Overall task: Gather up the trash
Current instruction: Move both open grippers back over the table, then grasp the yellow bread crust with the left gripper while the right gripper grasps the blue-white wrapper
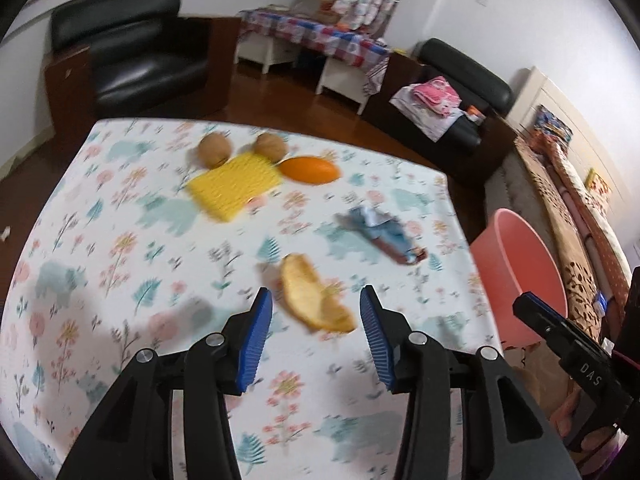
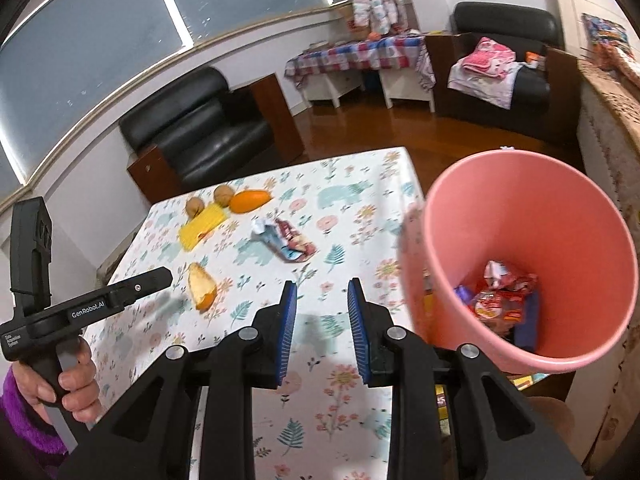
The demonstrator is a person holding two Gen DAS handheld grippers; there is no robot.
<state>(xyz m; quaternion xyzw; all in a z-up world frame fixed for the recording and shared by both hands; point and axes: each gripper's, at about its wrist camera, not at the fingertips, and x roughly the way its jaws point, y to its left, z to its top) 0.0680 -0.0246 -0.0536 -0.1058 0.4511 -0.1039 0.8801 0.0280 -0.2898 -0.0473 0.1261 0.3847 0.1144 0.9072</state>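
A pink plastic bucket (image 2: 520, 264) is seen just to the right of the right gripper (image 2: 322, 332), off the edge of the floral-clothed desk (image 2: 360, 208); it is probably kept there so that trash can be dropped in with a short reach, and crumpled red wrappers (image 2: 500, 300) are already seen at its bottom. A curled yellow-orange piece of fruit peel (image 1: 316, 300) is framed just ahead of the left gripper (image 1: 316, 336), between the lines of its blue ribbed fingers (image 1: 256, 340), which are spread wide and touch nothing. The right gripper's fingers (image 2: 286, 332) are set narrowly apart and nothing is held between them. A crumpled blue-and-red snack wrapper (image 1: 380, 236) is left further ahead on the desk.
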